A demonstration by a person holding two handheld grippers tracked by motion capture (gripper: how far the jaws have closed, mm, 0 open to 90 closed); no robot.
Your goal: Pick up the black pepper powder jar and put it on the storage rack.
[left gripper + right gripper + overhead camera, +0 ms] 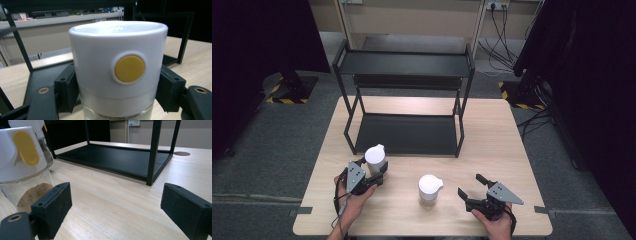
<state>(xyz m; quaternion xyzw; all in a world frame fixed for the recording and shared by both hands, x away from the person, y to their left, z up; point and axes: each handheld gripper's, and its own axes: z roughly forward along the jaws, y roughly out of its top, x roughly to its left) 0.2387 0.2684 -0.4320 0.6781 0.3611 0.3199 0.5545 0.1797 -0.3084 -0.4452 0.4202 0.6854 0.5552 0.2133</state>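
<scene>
Glass jar (117,72) with a smooth white plastic cap and a round yellow button stands at the table's (492,130) front left, pinched at the cap between the left gripper's (373,175) black pads. Its twin, the 2nd jar (430,190), holds brown powder and stands free mid-front. Right gripper (472,189) rests beside it, jaws spread, holding nothing. Behind stands a black 2-tier metal rack (404,100).
</scene>
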